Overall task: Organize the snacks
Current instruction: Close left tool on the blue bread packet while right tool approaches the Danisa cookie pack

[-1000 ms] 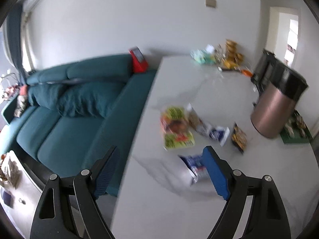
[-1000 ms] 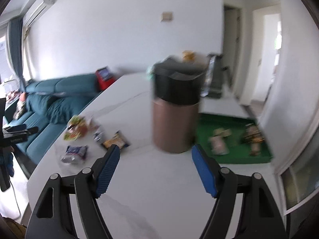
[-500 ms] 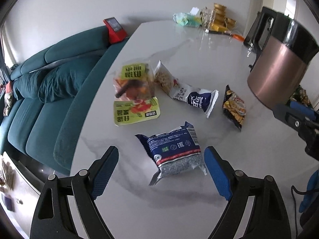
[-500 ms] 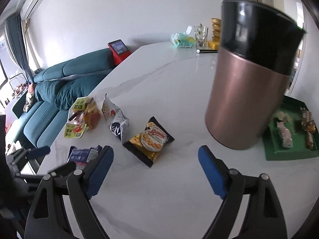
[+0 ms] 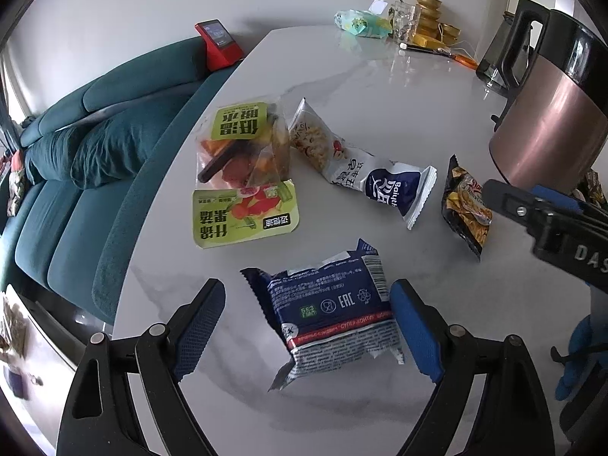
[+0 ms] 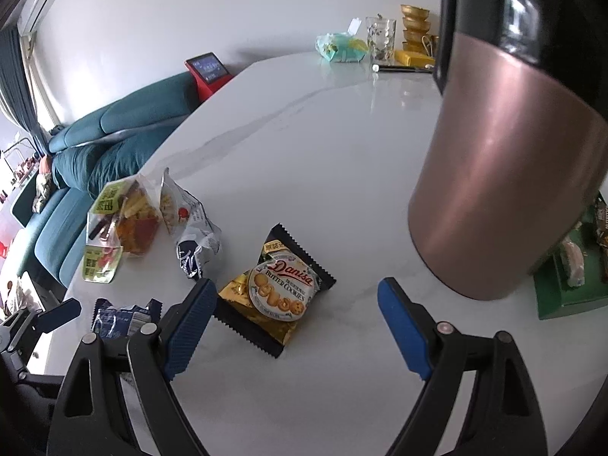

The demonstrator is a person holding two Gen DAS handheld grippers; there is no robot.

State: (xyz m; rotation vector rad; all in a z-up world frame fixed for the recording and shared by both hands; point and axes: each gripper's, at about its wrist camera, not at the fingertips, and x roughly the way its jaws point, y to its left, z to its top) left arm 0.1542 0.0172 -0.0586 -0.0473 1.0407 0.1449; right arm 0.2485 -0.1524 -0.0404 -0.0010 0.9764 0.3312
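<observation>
Several snack packets lie on the white marble table (image 5: 342,87). My left gripper (image 5: 307,326) is open, its jaws on either side of a blue wafer packet (image 5: 330,307), the right pad beside its edge. Beyond lie a green dried-fruit bag (image 5: 243,174), a white-and-navy nut bag (image 5: 364,171) and a black-and-gold cookie packet (image 5: 465,205). My right gripper (image 6: 296,323) is open just above the Danisa cookie packet (image 6: 277,292), which lies between its jaws. The blue packet (image 6: 121,319) shows at the left of the right wrist view.
A tall copper-and-black bin (image 6: 505,174) stands right of the cookies. A green tray (image 6: 570,285) with snacks lies behind it. Cups, gold bowls and a tissue pack (image 5: 361,22) are at the far end. A teal sofa (image 5: 76,159) runs along the table's left edge.
Both grippers have come down and forward toward the table. The left now straddles the blue packet; the right now straddles the cookie packet, close to the bin.
</observation>
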